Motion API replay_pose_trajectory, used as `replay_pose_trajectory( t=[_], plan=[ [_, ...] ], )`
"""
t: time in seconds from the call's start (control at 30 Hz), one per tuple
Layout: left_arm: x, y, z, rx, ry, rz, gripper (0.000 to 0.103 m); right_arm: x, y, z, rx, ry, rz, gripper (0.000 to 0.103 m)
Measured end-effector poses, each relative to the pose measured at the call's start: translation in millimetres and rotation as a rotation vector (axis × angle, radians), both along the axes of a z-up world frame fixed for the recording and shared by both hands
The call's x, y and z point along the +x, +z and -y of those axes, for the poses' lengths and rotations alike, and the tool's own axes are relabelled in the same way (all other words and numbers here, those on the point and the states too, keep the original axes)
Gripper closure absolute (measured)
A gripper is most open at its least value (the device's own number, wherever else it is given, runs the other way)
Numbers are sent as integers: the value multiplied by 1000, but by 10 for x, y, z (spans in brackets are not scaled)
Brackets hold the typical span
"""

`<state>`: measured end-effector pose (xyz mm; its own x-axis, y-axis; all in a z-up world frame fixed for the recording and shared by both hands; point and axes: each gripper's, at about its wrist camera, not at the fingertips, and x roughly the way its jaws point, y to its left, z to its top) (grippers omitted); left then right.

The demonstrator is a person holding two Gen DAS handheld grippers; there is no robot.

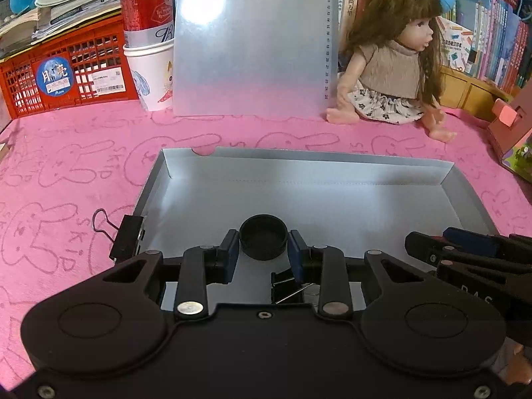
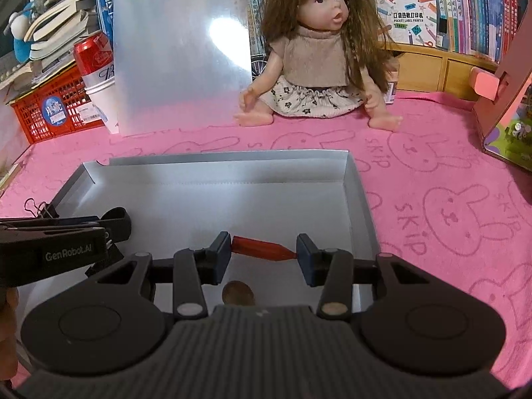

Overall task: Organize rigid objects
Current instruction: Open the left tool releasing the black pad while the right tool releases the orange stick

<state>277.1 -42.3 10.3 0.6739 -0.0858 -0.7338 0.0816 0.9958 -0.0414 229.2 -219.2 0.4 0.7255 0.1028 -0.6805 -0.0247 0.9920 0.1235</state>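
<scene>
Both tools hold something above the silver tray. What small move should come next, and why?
Probably open both tools. The left tool grips a black cap and the right tool a red piece, both low over the tray, so they would drop inside.

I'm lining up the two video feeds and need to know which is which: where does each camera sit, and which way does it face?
Left wrist: on the left gripper, looking forward and down along its fingers, which clamp a black cap over the grey tray; the right gripper enters from the right.
Right wrist: on the right gripper, same tilt, its fingers clamping a red piece endwise over the tray; the left gripper enters from the left.
Shared: tray, pink cloth, doll, red can.
</scene>
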Motion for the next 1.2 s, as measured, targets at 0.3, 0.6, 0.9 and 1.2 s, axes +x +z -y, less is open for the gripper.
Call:
replay_pose_trajectory(
  t=[0.3, 0.6, 0.9, 1.2],
  plan=[
    [-97, 85, 6, 11, -15, 24, 62, -67, 66, 33, 28, -7, 36, 37],
    [-342, 295, -7, 25, -46, 90, 47, -269, 275, 65, 43, 4, 105, 25],
    [-723, 502, -56, 34, -89, 168, 42, -604, 460, 101, 40, 43, 182, 19],
    [-1144, 644, -94, -2, -138, 204, 39, -1016, 570, 79, 7, 106, 247, 17]
  ],
)
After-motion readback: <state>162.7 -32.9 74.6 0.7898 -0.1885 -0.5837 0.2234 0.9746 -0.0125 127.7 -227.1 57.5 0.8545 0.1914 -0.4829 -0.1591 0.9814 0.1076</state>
